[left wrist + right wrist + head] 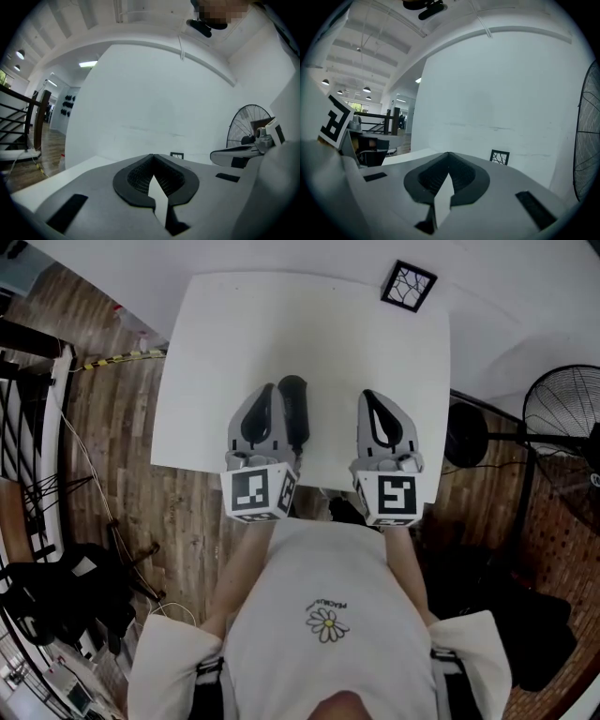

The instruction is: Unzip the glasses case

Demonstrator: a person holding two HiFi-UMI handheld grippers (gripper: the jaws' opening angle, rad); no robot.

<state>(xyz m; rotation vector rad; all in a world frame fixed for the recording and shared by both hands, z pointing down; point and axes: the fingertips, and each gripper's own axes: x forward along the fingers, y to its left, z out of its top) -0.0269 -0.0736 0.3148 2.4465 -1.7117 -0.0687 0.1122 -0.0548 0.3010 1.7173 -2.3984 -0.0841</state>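
**Entry: zipped case, approach stage**

Table (216, 352): white, bears everything.
Left gripper (267, 388): jaws together, empty, just beside the case.
Right gripper (368, 394): jaws together, empty, apart from it.
Case (294, 407): dark, lying lengthwise between the two.
Zip pull: I cannot make it out.
My judgement: I should steady the body with the left gripper and find the pull before opening the right on it.
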